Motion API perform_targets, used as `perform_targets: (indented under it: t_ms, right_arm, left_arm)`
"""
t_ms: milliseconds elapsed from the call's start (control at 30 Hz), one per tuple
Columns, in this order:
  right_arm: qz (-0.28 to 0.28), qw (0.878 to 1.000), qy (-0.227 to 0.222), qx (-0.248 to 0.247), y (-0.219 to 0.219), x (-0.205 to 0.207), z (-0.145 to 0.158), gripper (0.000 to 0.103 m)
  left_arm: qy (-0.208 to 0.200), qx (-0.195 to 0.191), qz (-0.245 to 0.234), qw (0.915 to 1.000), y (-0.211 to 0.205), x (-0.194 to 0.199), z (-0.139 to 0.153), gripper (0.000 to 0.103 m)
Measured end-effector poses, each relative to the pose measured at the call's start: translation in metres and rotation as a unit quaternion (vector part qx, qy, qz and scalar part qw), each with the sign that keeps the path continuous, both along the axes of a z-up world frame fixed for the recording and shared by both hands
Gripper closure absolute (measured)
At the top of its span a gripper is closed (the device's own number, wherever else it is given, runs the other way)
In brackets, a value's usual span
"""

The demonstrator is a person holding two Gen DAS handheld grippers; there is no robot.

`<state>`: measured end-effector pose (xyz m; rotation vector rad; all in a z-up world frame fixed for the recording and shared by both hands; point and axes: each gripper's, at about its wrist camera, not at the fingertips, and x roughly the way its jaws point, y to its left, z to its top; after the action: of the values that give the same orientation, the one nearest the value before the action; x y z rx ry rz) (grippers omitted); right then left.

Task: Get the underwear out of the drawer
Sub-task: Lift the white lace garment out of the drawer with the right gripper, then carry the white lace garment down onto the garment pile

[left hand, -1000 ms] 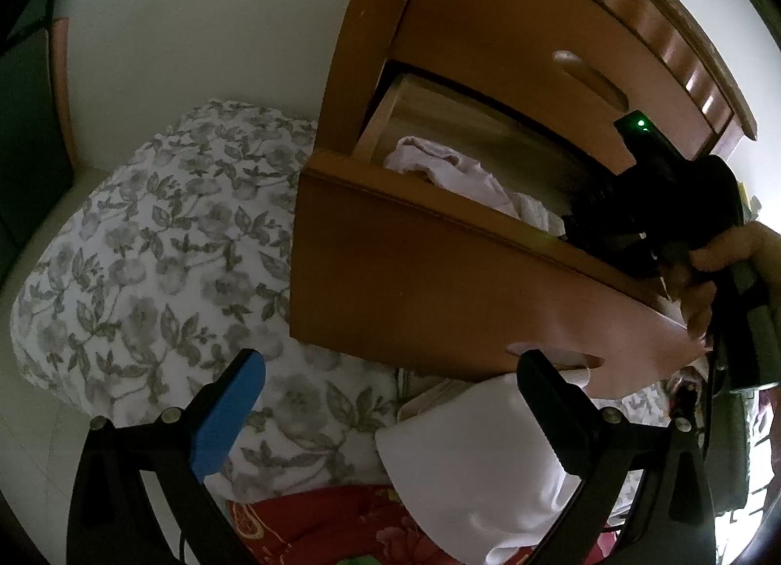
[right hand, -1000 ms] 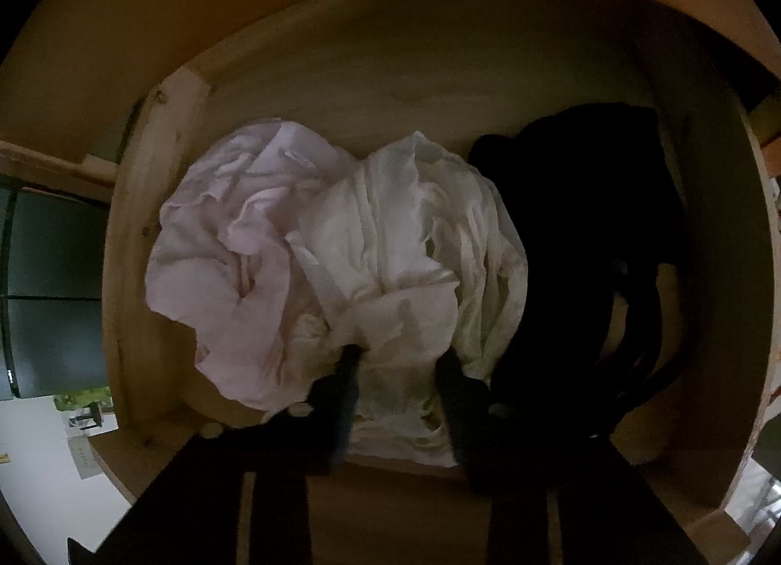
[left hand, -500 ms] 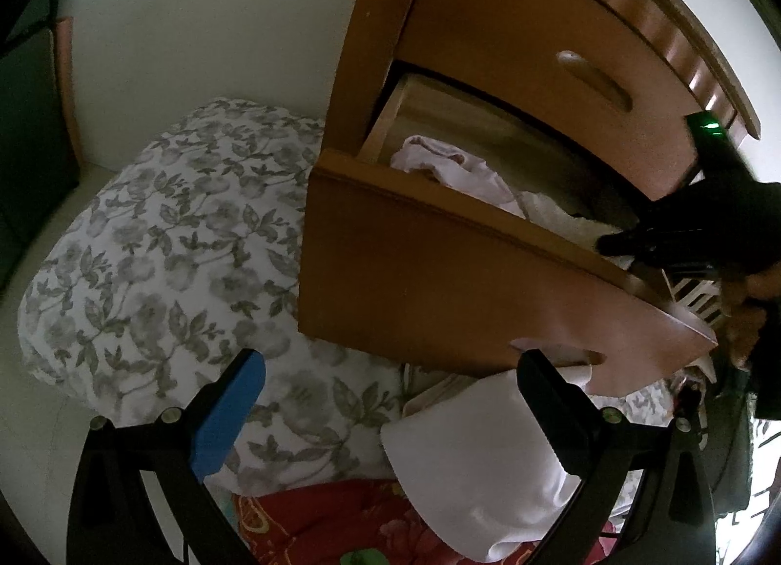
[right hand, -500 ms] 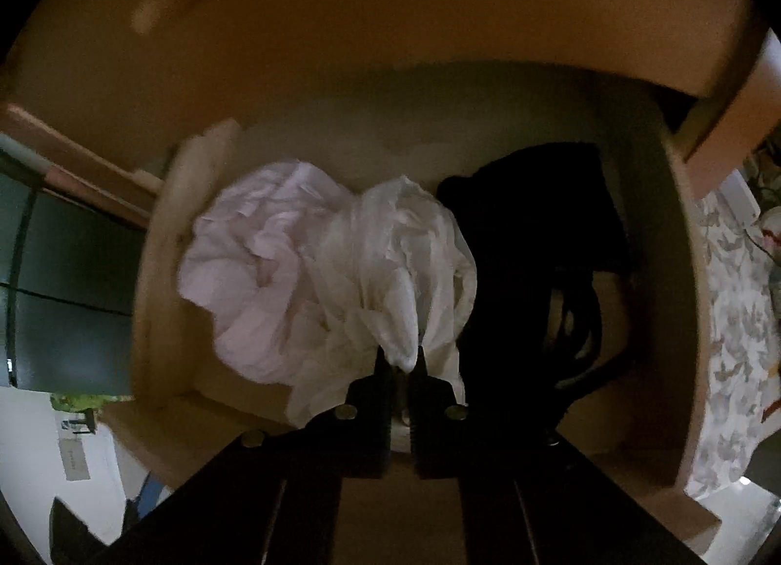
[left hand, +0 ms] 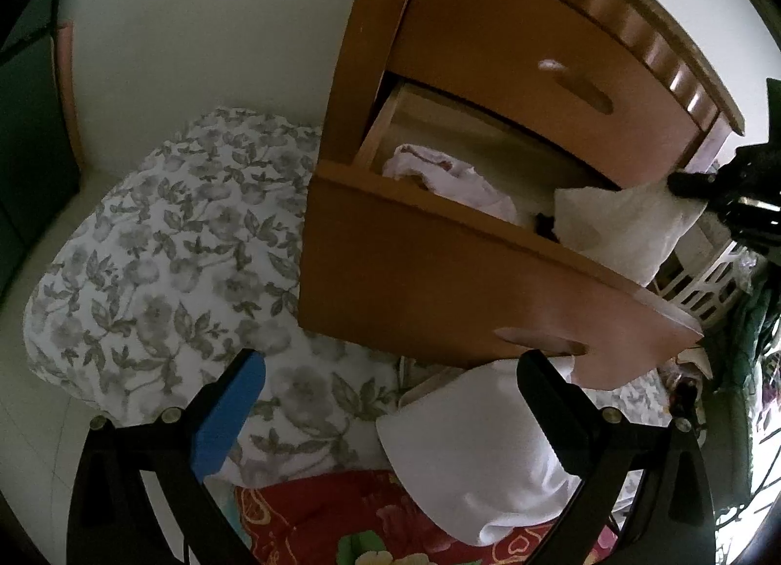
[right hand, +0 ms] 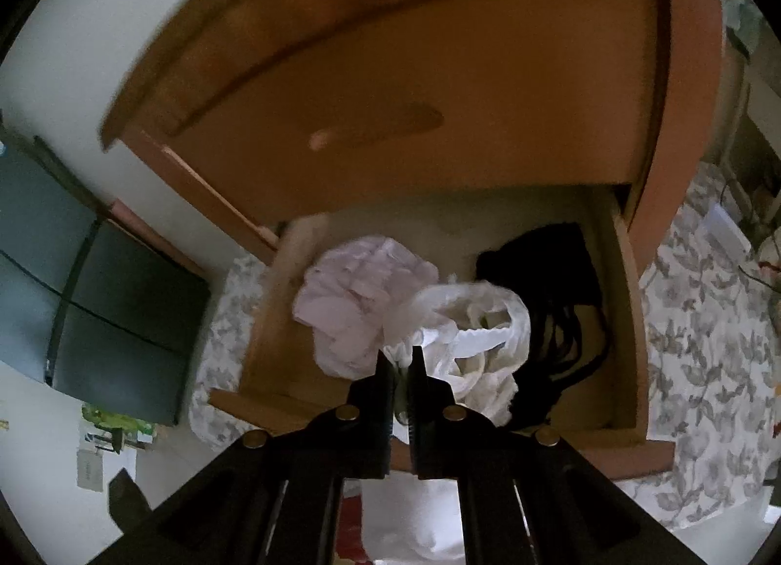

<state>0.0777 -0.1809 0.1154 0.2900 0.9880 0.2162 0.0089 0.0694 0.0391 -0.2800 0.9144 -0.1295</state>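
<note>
The lower drawer (left hand: 439, 282) (right hand: 629, 335) of a wooden nightstand stands pulled out. My right gripper (right hand: 401, 360) is shut on white underwear (right hand: 468, 335), which hangs lifted above the drawer; from the left wrist view the same white underwear (left hand: 620, 228) drapes over the drawer's front edge under the right gripper (left hand: 683, 184). A pale pink garment (right hand: 361, 296) (left hand: 449, 174) and a black garment (right hand: 561, 292) lie inside. My left gripper (left hand: 390, 384) is open below the drawer front, holding nothing.
A floral pillow (left hand: 161, 248) lies left of the nightstand on the bed. A white folded cloth (left hand: 468, 457) and red patterned fabric (left hand: 332, 516) sit under the drawer. The closed upper drawer (left hand: 537, 67) overhangs. A white basket (left hand: 708, 282) stands at right.
My right gripper closed on the white underwear and pulled back and up, raising it out of the drawer. The left gripper barely moved.
</note>
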Motion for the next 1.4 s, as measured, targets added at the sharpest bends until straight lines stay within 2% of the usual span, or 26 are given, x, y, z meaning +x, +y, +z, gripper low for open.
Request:
perform_targets:
  t_ms: [367,567,833,1067,1400]
  right_arm:
    - [-0.007,0.998,-0.065,0.018,0.005,-0.045,0.045,0.098]
    - [-0.003,0.994,-0.105,0.017,0.009,-0.082,0.077,0.098]
    - [0.003,0.990,-0.144,0.009,0.011,-0.133,0.104,0.098]
    - [-0.009,0.990,-0.143,0.005,0.004,-0.163,0.093,0.098]
    - [-0.020,0.996,-0.088,-0.019,-0.002,-0.170,0.051,0.098]
  left_arm:
    - [-0.027,-0.002,0.004,0.9996,0.006,-0.024,0.025,0.000]
    - [-0.050,-0.011,-0.004,0.9987,0.002,-0.037,0.043,0.000]
    - [-0.078,-0.024,-0.006,0.9966,0.000,-0.053,0.064,0.000]
    - [-0.084,-0.024,-0.015,0.9961,-0.002,-0.061,0.070,0.000]
    - [-0.087,-0.027,-0.018,0.9957,-0.002,-0.066,0.072,0.000]
